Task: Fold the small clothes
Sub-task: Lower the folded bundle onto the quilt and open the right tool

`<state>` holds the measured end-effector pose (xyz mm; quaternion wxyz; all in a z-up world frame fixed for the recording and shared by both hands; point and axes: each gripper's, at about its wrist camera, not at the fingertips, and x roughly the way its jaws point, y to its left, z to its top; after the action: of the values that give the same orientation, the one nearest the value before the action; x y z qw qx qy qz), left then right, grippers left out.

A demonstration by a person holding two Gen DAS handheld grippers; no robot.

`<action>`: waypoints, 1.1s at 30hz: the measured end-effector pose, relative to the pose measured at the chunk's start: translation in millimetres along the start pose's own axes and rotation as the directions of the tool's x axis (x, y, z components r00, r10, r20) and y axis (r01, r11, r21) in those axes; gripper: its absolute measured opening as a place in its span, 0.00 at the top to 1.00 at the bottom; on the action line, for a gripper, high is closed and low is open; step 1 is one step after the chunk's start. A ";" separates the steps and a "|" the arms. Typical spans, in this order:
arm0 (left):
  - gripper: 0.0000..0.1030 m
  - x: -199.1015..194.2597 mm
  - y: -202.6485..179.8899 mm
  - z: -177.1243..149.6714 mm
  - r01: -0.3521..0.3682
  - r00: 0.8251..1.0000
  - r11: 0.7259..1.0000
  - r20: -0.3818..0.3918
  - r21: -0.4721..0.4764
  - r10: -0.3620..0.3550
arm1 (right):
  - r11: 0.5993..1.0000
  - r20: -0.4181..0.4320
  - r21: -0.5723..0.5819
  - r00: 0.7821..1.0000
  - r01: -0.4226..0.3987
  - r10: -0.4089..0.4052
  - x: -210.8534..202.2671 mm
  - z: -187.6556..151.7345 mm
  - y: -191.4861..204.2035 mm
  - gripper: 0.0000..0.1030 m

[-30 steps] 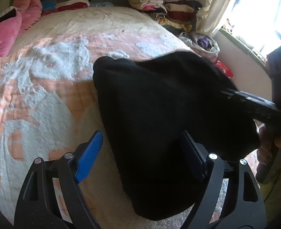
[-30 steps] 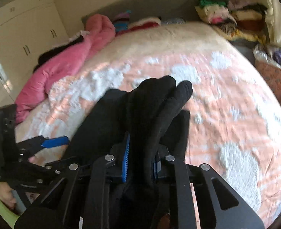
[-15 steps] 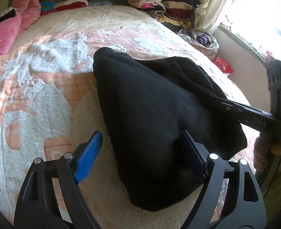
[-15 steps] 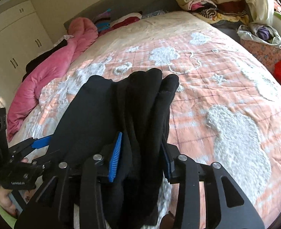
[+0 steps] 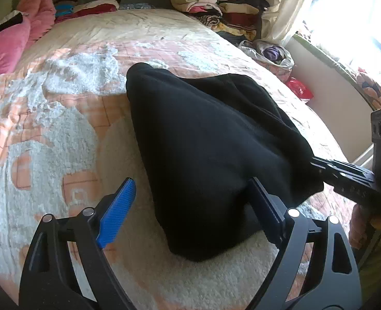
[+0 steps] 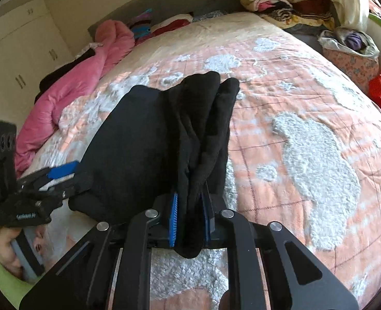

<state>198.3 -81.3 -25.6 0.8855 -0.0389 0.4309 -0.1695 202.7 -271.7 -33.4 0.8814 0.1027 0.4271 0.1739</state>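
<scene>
The right gripper, jaws loosened a moment ago, now pinches the black garment bunched between them again.

sunlit window with pale curtain, cream wardrobe, bed under a peach quilt.

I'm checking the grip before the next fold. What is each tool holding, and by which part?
The right tool pinches a bunched edge of the black garment, having just closed. The left tool holds nothing, open.
</scene>
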 end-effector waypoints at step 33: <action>0.09 -81.4 -2.5 -41.1 -0.071 0.986 0.996 0.152 0.054 0.062 | 0.940 0.378 -0.126 0.891 0.318 -0.251 -107.1 -70.4 80.5 0.04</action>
<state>119.2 -53.4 10.3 0.9214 -0.0111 0.3587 -0.1492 68.0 -237.7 26.7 0.9656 -0.0133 0.2526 0.0599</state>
